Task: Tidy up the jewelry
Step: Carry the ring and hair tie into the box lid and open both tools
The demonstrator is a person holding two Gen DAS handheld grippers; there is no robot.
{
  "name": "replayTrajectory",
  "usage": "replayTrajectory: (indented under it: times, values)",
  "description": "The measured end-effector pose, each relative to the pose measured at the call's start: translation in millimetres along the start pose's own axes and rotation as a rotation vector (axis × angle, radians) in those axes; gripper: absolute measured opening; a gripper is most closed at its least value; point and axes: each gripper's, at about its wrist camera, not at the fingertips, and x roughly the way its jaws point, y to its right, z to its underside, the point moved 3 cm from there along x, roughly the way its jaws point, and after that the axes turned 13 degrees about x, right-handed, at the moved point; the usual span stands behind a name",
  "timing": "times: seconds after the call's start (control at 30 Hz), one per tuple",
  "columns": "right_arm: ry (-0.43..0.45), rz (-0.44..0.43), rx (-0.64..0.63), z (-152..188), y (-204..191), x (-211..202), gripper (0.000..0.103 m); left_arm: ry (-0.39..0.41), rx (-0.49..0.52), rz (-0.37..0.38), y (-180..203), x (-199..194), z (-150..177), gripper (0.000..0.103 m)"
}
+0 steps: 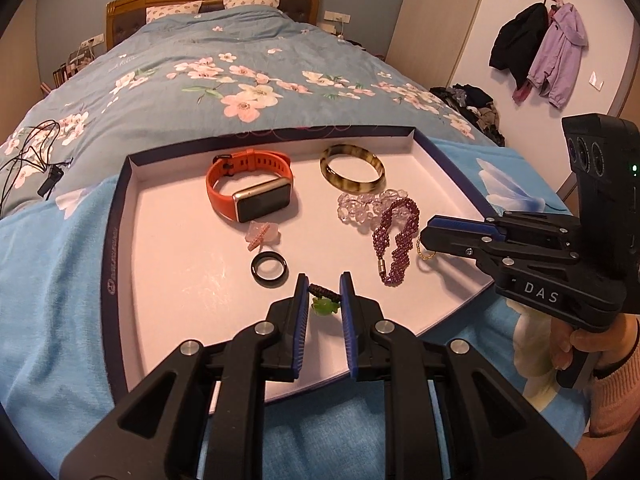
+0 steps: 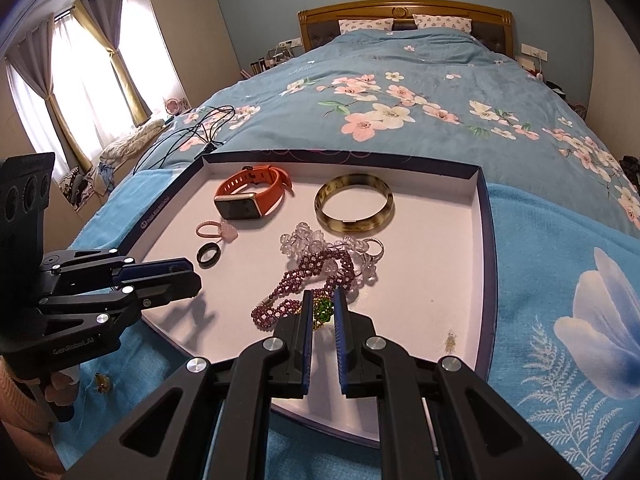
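Jewelry is lying inside the shallow box lid [image 1: 120,216] that I am working over on the bed. My left gripper [image 1: 324,286] is hovering at the lid's near edge with its fingers parted around a green pendant [image 1: 323,306] on a dark braided cord [image 1: 324,290]; the pads are sitting on either side of the cord, and I cannot tell whether they are touching it. My right gripper [image 2: 323,304] is bracketing a green-and-gold beaded piece [image 2: 322,311] at the near end of the purple beaded bracelet [image 2: 304,280], fingers narrowly apart; contact cannot be confirmed here either.

Toward the far side of the lid, the orange smartwatch [image 1: 250,188] is sitting left of the horn-patterned bangle [image 1: 352,174]. A clear crystal bracelet [image 1: 360,206] is overlapping the purple one. A pink hair tie [image 1: 262,236] is lying just beyond the black ring [image 1: 270,268]. A small gold item [image 2: 450,340] is resting alone near the lid's right wall.
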Motion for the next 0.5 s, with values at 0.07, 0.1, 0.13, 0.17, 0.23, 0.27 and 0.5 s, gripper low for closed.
replayTrajectory:
  times: [0.07, 0.1, 0.13, 0.17, 0.23, 0.27, 0.5]
  values:
    - [-0.005, 0.002, -0.003, 0, 0, 0, 0.011, -0.005, -0.001, 0.000, 0, 3, 0, 0.016]
    - [-0.008, 0.000, -0.002, 0, 0, 1, 0.011, -0.008, -0.001, 0.001, 0, 4, 0, 0.016]
    - [-0.010, -0.001, -0.002, 0, 1, 1, 0.011, -0.009, -0.002, 0.001, 0, 5, 0, 0.017]
    - [-0.010, 0.001, -0.005, 0, 0, 2, 0.011, -0.010, -0.003, 0.000, 0, 6, 0, 0.017]
    - [-0.006, 0.002, -0.005, 0, 1, 0, 0.012, -0.009, -0.005, -0.003, -1, 7, 0, 0.020]
    - [-0.002, -0.002, -0.004, -1, 1, -1, 0.013, -0.007, -0.007, -0.002, -1, 7, 0, 0.022]
    - [0.018, -0.006, 0.042, -20, 12, -1, 0.021, 0.017, -0.007, -0.005, -1, 2, 0, 0.026]
